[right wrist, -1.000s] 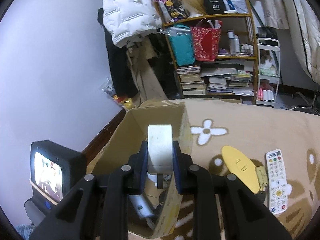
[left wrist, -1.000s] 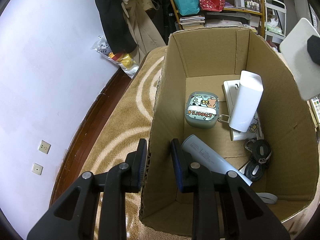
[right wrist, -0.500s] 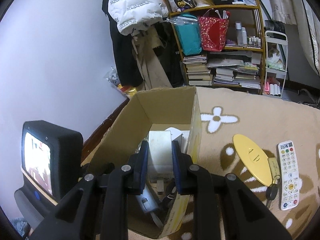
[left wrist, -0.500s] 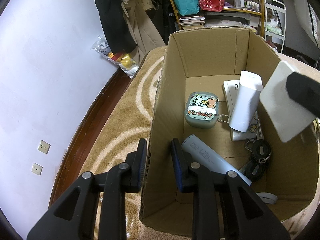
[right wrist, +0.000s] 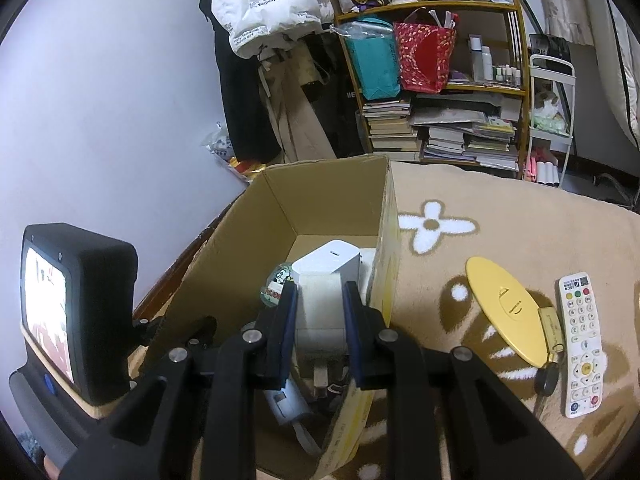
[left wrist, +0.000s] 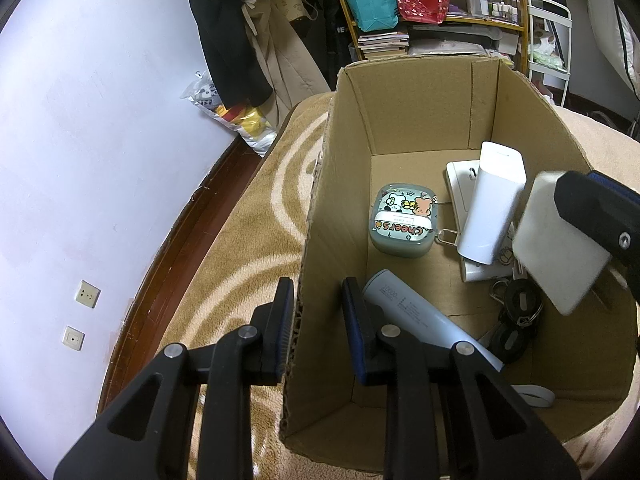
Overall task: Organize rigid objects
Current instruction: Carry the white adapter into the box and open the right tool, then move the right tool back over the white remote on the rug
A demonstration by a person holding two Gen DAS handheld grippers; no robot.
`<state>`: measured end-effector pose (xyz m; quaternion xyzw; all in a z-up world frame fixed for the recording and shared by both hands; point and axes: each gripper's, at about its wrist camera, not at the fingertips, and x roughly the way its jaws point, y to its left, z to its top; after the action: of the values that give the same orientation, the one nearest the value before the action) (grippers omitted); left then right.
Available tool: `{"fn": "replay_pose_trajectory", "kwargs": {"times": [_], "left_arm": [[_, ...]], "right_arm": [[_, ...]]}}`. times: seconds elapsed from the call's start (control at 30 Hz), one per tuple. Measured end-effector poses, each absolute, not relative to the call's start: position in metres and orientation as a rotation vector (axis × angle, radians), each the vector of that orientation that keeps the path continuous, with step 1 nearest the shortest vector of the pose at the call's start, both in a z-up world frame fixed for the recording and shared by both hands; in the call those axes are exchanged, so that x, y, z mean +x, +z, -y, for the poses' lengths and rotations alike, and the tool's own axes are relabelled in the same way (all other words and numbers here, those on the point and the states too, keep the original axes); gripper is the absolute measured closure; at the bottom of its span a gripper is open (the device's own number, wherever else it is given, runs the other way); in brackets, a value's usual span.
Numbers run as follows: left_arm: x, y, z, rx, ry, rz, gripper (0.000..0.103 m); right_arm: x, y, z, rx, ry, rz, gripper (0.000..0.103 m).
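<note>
Both wrist cameras looked forward along their tongs, close above the cardboard box, sharing its interior.

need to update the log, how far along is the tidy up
Done: cartoon case, white power bank and grey cylinder lie in the cardboard box. In hand: right gripper lowers a white charger inside. Left: yellow disc and remote on the blanket.

Remote control labels too small

Bookshelf (crammed), hanging coats.
</note>
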<state>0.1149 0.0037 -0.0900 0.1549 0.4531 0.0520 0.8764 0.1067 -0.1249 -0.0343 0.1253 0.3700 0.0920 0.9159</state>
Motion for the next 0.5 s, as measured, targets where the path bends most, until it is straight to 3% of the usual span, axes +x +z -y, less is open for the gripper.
{"fn": "replay_pose_trajectory", "kwargs": {"times": [0.5], "left_arm": [[0.1158, -0.0892, -0.0022, 0.320, 0.106, -0.946, 0.079]], "right_arm": [[0.1044, -0.0286, 0.1286, 0.242, 0.180, -0.758, 0.079]]}}
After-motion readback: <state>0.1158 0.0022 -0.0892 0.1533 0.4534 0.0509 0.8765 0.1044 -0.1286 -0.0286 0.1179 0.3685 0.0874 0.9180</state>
